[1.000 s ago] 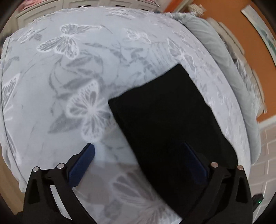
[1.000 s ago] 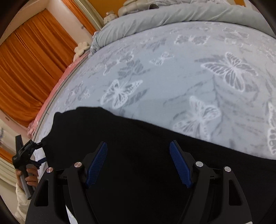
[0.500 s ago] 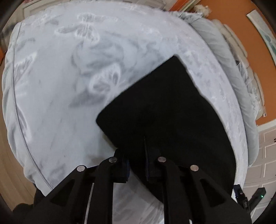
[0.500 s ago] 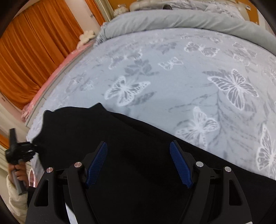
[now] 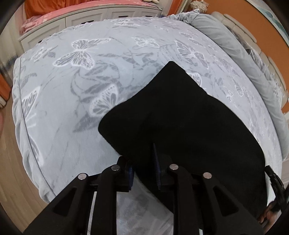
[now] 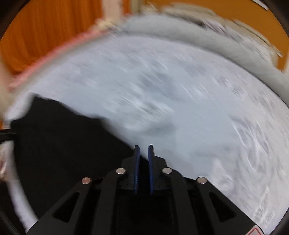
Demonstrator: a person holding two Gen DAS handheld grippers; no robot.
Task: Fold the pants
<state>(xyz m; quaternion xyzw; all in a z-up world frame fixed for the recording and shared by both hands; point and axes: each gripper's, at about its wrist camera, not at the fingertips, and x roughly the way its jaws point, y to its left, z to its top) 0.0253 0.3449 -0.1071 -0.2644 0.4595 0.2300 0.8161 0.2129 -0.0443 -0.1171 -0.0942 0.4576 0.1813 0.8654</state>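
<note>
Black pants [image 5: 189, 126] lie folded on a pale blue butterfly blanket [image 5: 72, 108]. In the left wrist view my left gripper [image 5: 142, 162] pinches their near left edge. Its jaws are opening a little, but black cloth still fills the gap and the pads press on it. The right wrist view is blurred by motion. There the pants [image 6: 63, 144] fill the lower left. My right gripper [image 6: 144, 150] sits at their far edge, its jaws closing to a narrow gap with dark cloth in it. The blanket [image 6: 180, 108] lies beyond.
A grey rolled duvet [image 5: 243, 59] runs along the bed's far right side. White drawers [image 5: 72, 19] with pink bedding [image 5: 45, 16] stand behind the bed. Wooden floor [image 5: 10, 162] shows on the left. An orange curtain [image 6: 45, 27] hangs at the back left. A white sleeve [image 6: 18, 198] shows at the left edge.
The left gripper went from wide open over the pants to shut on their left edge, which now bulges up. The right jaws closed from wide and swung toward the pants' edge.
</note>
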